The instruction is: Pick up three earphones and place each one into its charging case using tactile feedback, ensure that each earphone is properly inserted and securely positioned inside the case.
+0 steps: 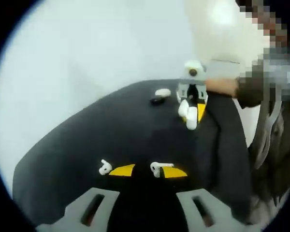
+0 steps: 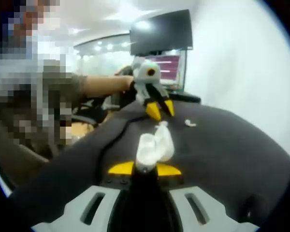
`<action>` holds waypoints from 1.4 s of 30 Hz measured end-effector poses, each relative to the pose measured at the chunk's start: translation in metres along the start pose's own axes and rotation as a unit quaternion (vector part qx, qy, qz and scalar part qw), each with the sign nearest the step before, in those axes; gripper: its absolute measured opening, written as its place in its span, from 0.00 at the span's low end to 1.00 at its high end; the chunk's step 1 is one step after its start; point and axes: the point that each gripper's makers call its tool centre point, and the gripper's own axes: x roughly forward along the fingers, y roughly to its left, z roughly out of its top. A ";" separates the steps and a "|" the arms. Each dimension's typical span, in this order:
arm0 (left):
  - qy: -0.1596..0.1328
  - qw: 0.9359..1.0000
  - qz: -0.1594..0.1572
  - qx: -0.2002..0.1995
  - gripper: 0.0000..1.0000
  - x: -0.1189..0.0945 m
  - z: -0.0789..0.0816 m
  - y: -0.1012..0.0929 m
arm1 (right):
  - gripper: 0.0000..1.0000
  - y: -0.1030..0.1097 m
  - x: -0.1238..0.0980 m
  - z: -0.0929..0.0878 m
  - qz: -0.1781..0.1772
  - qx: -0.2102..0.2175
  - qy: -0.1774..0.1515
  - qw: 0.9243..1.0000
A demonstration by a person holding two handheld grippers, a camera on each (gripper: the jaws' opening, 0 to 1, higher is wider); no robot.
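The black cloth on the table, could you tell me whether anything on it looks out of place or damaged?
Nothing looks damaged. Two white earbuds lie loose, and, near the left gripper's open yellow tips. The right gripper is shut on a white charging case, held above the black cloth.

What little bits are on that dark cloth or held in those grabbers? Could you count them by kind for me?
White earphones, lying by the left gripper: 2
Small white piece farther off, too small to name: 1
Small black thing beside it: 1
White charging case, clamped in the right gripper: 1
Total: 5
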 end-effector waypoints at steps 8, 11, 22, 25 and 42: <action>-0.034 0.993 0.104 -0.041 0.17 -0.006 0.012 0.046 | 0.17 0.000 0.000 0.000 0.001 0.001 0.000 1.000; -0.014 0.982 0.173 -0.073 0.17 -0.011 0.006 0.081 | 0.17 0.000 0.000 0.000 0.000 0.000 -0.001 1.000; 0.058 0.986 0.134 0.081 0.14 0.026 -0.007 0.068 | 0.17 -0.001 0.000 0.000 0.002 -0.002 -0.002 1.000; 0.053 0.989 0.127 0.051 0.09 0.031 -0.008 0.068 | 0.17 -0.001 0.000 0.000 0.001 -0.002 -0.002 1.000; 0.056 0.972 0.165 -0.161 0.18 0.007 -0.004 0.064 | 0.17 0.000 0.000 0.000 0.001 -0.004 -0.002 1.000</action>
